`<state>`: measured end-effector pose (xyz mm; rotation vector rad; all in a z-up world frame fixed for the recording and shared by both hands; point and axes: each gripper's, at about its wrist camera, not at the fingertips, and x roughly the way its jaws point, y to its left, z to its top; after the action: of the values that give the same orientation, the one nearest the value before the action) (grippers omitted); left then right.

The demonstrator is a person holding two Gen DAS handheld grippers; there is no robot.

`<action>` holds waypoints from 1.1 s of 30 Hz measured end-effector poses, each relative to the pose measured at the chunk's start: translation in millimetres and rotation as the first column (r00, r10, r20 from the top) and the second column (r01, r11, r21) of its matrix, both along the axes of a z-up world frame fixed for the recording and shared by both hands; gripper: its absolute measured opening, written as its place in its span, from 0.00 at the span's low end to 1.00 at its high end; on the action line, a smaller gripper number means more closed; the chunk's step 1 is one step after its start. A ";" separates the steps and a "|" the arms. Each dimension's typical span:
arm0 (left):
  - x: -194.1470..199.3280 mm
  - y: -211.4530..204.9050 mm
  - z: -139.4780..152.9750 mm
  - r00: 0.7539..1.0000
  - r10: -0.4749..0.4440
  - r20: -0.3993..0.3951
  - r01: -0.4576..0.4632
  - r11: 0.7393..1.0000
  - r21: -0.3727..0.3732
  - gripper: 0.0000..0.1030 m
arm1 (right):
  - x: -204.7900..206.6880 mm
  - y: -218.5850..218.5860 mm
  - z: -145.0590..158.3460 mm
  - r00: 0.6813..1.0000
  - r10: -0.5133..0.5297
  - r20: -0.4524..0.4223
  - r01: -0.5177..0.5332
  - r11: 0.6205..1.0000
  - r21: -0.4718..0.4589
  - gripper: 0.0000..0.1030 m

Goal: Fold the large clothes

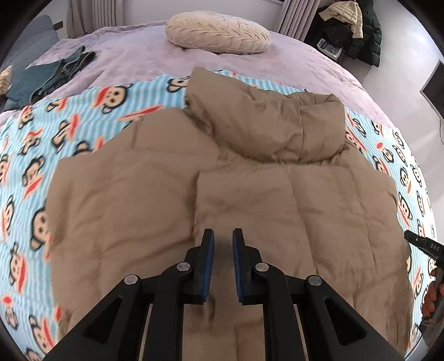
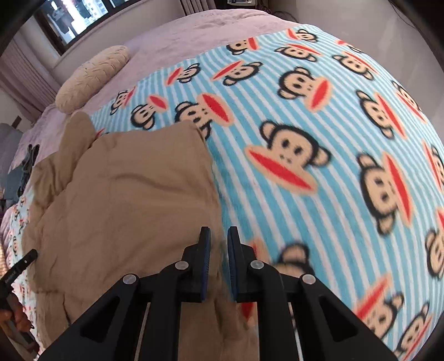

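A tan puffer jacket (image 1: 222, 177) lies spread on a blue striped monkey-print blanket (image 1: 69, 116), its hood (image 1: 266, 125) bunched at the far end. My left gripper (image 1: 223, 233) hovers over the jacket's middle, jaws a little apart with nothing between them. In the right wrist view the jacket (image 2: 119, 200) fills the left half. My right gripper (image 2: 218, 232) sits over the jacket's right edge, where it meets the blanket (image 2: 319, 138); its jaws are slightly apart and empty. The right gripper's tip also shows in the left wrist view (image 1: 419, 240).
A cream round pillow (image 1: 217, 33) lies at the head of the lilac bedspread (image 1: 133, 55). Dark teal clothes (image 1: 52, 75) lie at the bed's far left. Coats (image 1: 352, 25) are piled at the far right, beyond the bed.
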<state>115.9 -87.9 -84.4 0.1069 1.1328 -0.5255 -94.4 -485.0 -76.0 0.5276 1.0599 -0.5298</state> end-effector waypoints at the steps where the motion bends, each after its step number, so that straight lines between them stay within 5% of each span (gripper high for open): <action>1: -5.2 3.9 0.4 1.000 0.005 -0.009 -0.005 1.000 0.010 0.15 | -6.5 2.0 2.2 1.000 -0.006 0.001 0.006 1.000 0.007 0.13; 7: -34.1 23.2 -1.9 0.998 0.027 -0.050 -0.023 0.998 0.065 0.15 | -37.8 17.8 8.9 0.999 -0.035 0.003 0.035 0.996 0.077 0.15; 14: -62.8 25.2 1.0 0.998 0.018 -0.060 -0.011 0.993 0.121 0.15 | -55.9 42.0 9.6 1.000 0.003 -0.024 0.000 0.993 0.121 0.35; 16: -69.8 25.2 5.2 0.998 0.028 -0.048 -0.022 0.991 0.133 0.49 | -58.8 47.5 11.1 0.999 0.016 -0.028 -0.013 0.992 0.128 0.39; 17: -72.4 26.4 8.3 0.998 0.038 -0.040 -0.033 0.991 0.129 0.86 | -60.8 50.1 12.3 0.999 0.024 -0.026 -0.020 0.990 0.137 0.39; 18: -77.2 29.0 14.5 0.999 0.051 -0.018 -0.049 0.992 0.112 0.93 | -62.6 52.3 13.5 0.999 0.031 -0.024 -0.028 0.989 0.146 0.40; 33: -143.5 37.2 46.7 0.994 0.112 0.007 -0.111 0.975 0.194 1.00 | -106.3 64.4 32.7 0.995 0.103 0.000 -0.099 0.953 0.286 0.71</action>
<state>-27.6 -50.7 -37.7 0.2107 1.1854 -0.3144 -200.7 -420.6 -43.3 0.7197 1.1792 -0.2906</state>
